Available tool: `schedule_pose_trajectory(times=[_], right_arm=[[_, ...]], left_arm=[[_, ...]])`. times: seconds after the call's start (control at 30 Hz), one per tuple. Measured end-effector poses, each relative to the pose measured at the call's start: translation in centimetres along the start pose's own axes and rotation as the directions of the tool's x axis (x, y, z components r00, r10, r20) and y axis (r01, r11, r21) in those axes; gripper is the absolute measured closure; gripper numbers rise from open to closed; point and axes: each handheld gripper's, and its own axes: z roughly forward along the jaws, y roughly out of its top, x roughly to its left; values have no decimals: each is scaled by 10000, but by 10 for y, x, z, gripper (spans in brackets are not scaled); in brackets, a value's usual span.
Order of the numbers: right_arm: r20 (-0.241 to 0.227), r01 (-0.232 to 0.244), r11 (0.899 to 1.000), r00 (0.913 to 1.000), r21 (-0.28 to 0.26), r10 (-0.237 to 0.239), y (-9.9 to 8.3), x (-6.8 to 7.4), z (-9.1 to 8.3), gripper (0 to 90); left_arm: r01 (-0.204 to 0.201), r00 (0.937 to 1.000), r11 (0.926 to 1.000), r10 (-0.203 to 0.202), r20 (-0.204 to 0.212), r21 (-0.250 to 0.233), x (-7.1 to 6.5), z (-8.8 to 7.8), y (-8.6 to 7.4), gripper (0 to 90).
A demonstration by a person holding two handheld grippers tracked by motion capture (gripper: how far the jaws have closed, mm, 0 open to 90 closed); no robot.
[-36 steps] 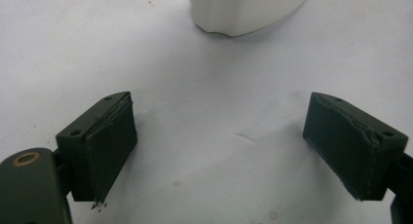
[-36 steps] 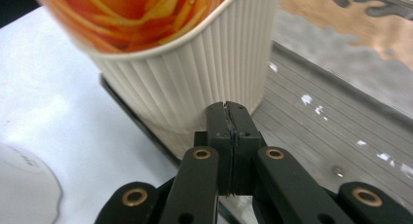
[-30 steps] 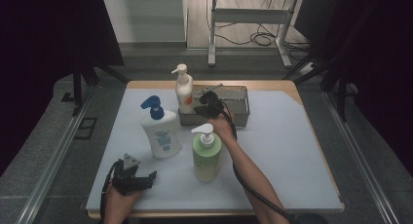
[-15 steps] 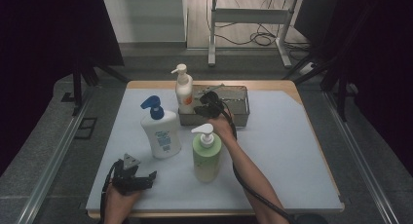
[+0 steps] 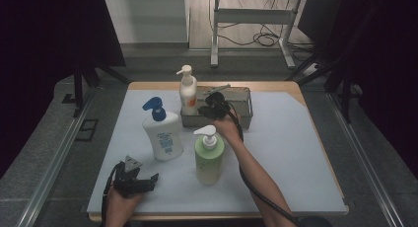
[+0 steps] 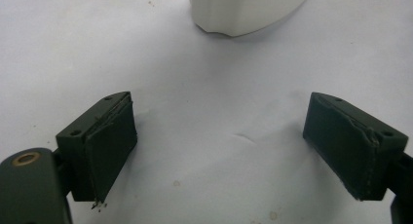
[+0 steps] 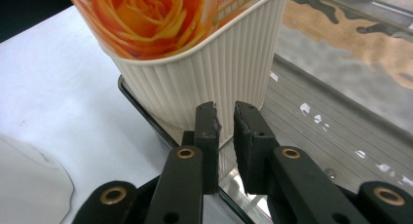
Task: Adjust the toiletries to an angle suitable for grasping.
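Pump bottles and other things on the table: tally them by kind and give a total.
Pump bottles: 3, namely the blue-pump bottle, the green bottle and the rose-print bottle standing in the tray.
Metal trays: 1, the tray.
Hand-held grippers: 2, the left gripper and the right gripper.
Total: 6

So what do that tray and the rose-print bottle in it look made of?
Tray: likely metal, dull brushed grey with a ribbed floor, scuffed and stained. Rose-print bottle: looks like cream plastic, matte and finely ribbed below a glossy orange label.
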Motion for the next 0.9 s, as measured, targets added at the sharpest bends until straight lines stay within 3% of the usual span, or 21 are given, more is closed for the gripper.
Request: schedule_pose_trajectory(times=[0.4, 0.77, 0.9], right_arm=[[-67, 299, 9991, 9995, -285, -301, -1, 0, -23, 669], [-615, 454, 9984, 9970, -345, -475, -7, -2, -44, 447], [-495, 536, 9973, 9972, -509, -561, -10, -3, -51, 371]], left_arm=[[-8, 10000, 10000, 8, -4, -7, 0, 0, 0, 120], [-11, 10000, 10000, 11, -7, -10, 0, 0, 0, 120], [-15, 10000, 10000, 14, -8, -9, 0, 0, 0, 120]])
